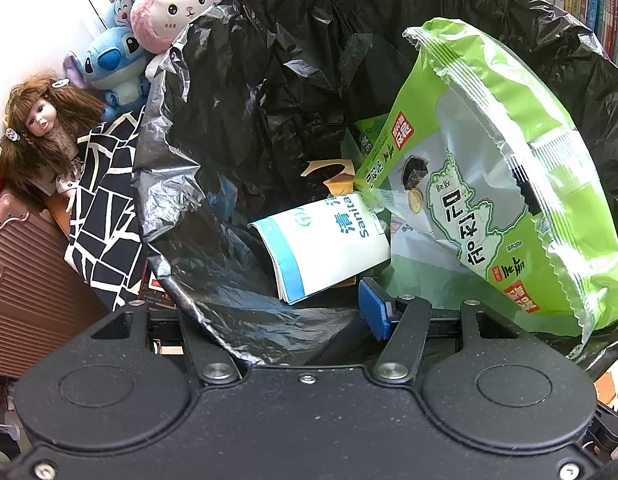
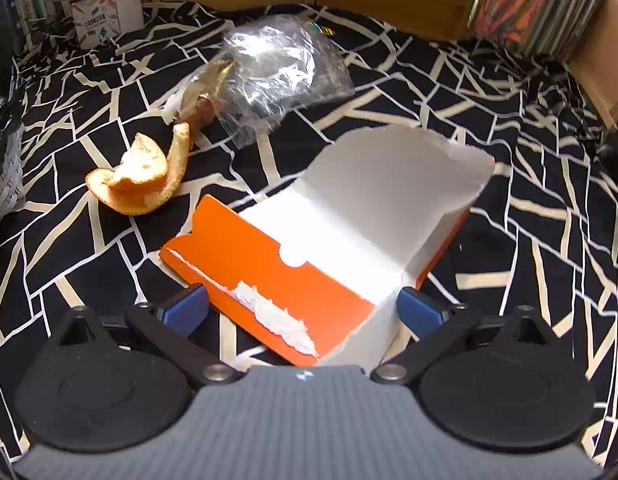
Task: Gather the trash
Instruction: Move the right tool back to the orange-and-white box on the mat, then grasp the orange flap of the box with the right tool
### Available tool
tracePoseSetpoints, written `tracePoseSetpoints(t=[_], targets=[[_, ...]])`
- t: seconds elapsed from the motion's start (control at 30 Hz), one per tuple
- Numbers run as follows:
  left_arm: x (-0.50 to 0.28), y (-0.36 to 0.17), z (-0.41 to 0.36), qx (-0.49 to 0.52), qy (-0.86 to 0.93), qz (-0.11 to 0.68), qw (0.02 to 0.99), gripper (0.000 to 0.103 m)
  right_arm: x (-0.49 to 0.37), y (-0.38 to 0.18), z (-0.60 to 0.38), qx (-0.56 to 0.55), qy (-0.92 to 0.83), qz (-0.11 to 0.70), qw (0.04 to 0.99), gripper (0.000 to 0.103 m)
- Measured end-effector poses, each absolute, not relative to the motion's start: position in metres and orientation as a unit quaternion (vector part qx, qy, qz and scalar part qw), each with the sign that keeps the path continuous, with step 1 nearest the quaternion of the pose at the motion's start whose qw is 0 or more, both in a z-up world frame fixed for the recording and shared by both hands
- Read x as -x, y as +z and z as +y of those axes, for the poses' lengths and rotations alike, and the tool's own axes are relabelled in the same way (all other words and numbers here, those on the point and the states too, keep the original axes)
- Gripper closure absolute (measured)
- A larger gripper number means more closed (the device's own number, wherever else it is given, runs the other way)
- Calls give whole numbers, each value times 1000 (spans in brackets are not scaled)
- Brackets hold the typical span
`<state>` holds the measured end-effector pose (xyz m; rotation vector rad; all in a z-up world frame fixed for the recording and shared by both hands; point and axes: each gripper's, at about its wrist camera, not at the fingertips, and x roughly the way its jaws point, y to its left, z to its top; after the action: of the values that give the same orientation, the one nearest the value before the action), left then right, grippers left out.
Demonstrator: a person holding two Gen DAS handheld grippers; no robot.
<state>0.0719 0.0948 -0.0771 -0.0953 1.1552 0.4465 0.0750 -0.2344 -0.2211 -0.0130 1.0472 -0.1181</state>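
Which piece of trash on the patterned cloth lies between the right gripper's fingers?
The torn orange and white box; the orange peel and clear plastic wrapper lie farther away.

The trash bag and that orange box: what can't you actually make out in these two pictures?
- Left wrist view: the black trash bag's bottom is covered by the green snack packet and white paper bag.
- Left gripper: its left finger is behind the bag's rim.
- Right wrist view: the orange box's near end is hidden by the right gripper; the clear wrapper's contents are unclear.
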Motion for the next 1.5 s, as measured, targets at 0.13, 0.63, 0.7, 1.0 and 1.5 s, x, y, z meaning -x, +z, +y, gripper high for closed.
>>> tracePoseSetpoints(t=[0.13, 0.63, 0.7, 1.0, 1.5], targets=[[-72, -77, 94, 42, 211, 541, 813, 46, -75, -225, -230, 37, -44, 495, 867, 0], [-72, -77, 92, 35, 214, 542, 812, 46, -66, -220, -234, 26, -32, 481, 876, 12], [-73, -77, 91, 35, 214, 542, 812, 46, -64, -217, -237, 19, -30, 478, 878, 15], [-72, -77, 92, 33, 214, 541, 812, 46, -58, -206, -249, 4, -46, 466, 884, 33], [-72, -77, 93, 31, 215, 543, 811, 46, -94, -225, -210, 157, 92, 494, 850, 4]])
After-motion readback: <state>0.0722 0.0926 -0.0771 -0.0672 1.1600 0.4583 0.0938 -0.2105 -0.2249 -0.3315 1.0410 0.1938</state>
